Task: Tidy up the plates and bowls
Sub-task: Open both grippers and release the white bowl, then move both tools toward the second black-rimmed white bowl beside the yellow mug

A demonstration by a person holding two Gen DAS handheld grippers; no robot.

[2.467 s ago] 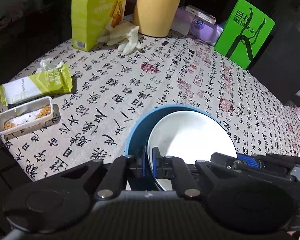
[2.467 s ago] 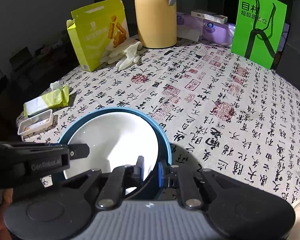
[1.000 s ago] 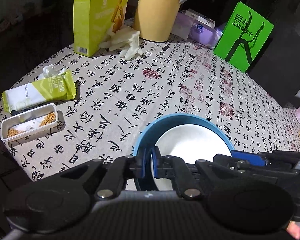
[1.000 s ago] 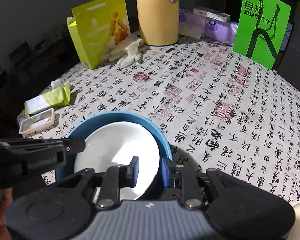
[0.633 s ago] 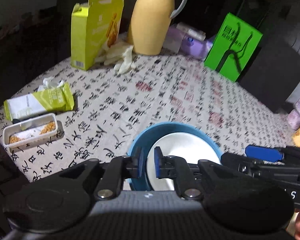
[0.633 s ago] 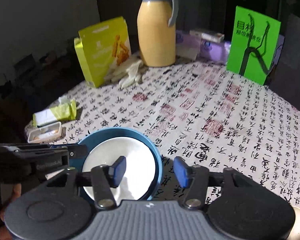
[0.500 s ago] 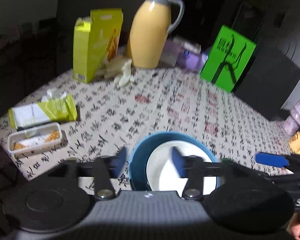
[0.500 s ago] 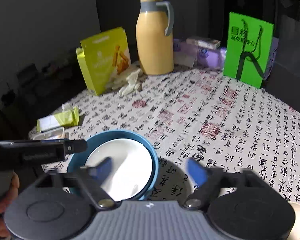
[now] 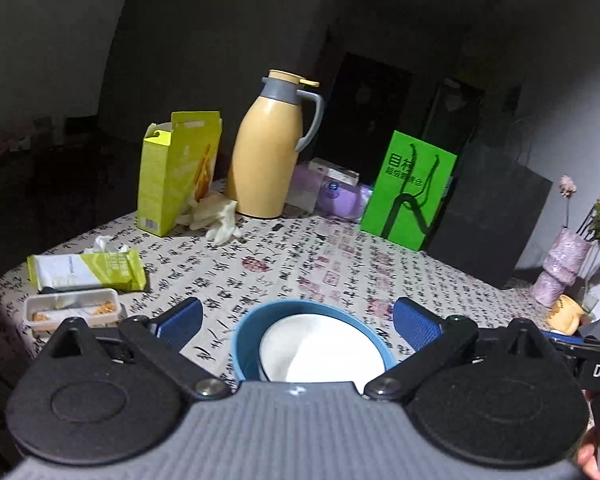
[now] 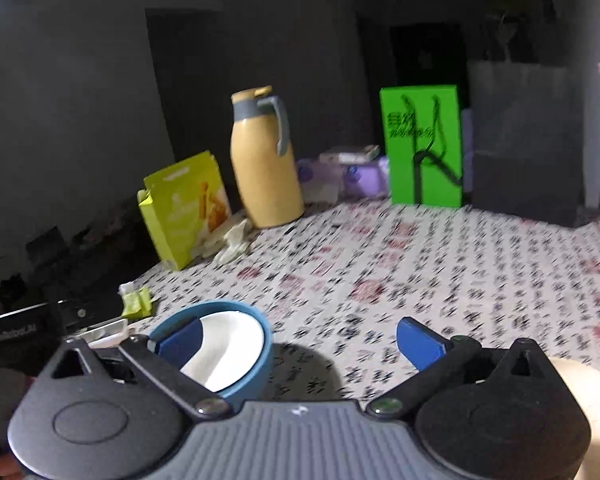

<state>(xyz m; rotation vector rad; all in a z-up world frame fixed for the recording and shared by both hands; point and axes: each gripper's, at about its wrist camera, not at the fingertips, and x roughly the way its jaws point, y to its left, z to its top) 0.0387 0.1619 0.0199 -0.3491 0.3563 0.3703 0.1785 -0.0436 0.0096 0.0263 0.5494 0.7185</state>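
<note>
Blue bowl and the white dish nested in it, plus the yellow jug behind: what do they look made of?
Blue bowl: matte, evenly coloured wall, likely plastic or melamine, though glazed ceramic is possible.
White dish: smooth and bright with a soft sheen, probably glazed ceramic or melamine; I can't tell which.
Yellow jug: satin yellow body with a grey moulded collar and handle, which suggests a plastic shell.

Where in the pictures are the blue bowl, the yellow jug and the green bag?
blue bowl (image 9: 247, 330): left wrist view, outer wall.
yellow jug (image 9: 265, 168): left wrist view, body.
green bag (image 10: 422, 148): right wrist view, front face.
</note>
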